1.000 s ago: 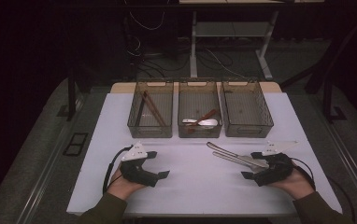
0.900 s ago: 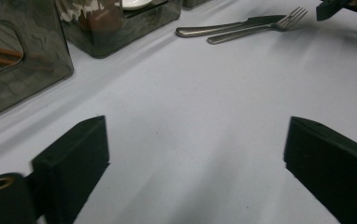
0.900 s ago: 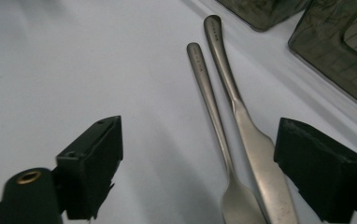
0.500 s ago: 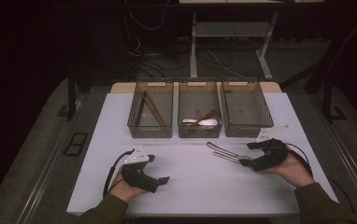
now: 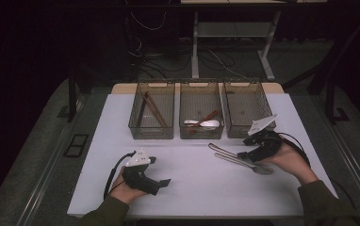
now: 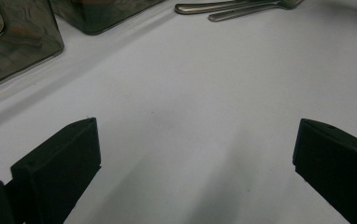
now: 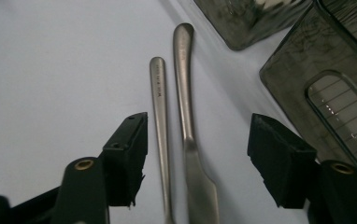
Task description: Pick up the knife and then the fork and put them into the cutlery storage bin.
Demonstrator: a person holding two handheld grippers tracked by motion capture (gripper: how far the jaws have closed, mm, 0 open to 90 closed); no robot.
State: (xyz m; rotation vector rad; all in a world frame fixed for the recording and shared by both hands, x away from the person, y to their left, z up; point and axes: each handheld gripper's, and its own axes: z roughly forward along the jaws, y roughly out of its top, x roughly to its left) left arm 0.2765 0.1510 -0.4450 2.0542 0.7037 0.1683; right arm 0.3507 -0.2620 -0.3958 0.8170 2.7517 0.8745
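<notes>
Room: dark, with cables and a desk frame behind.

Table top: white and wide, bare at the near edge.

Three smoky bins, ranked side by side at the far edge: left bin, middle bin, right bin. Nothing made out in the right one.

Left gripper: rested low at the near left of the table, well apart from the work. Jaws spread as wide as they went, nothing between them.

Right gripper: hung over the table in front of the right bin. Jaws had just been closing, part-way in. Both steel handles lay between the pads, touched by neither, so not yet gripped.

Two steel utensils: lay flat and side by side on the table, just before the middle and right bins. Narrow handle on one, broader handle on the other, close but not crossed. Exact kind of each not told for certain.

Brown chopsticks: in the left bin, aslant.

White spoon: in the middle bin, beside a reddish-brown piece.

Handling note, as judged: step in hand taken to be the pick-up of the steel pieces.
- Best to sink the pads to the table on both sides of the handles.
- Best to square the jaws across the handles, then close slowly.
- Thin, slick, flat metal: likely to skate or roll out.
- If one piece was wanted, better to shift aside and bracket that handle alone.
</notes>
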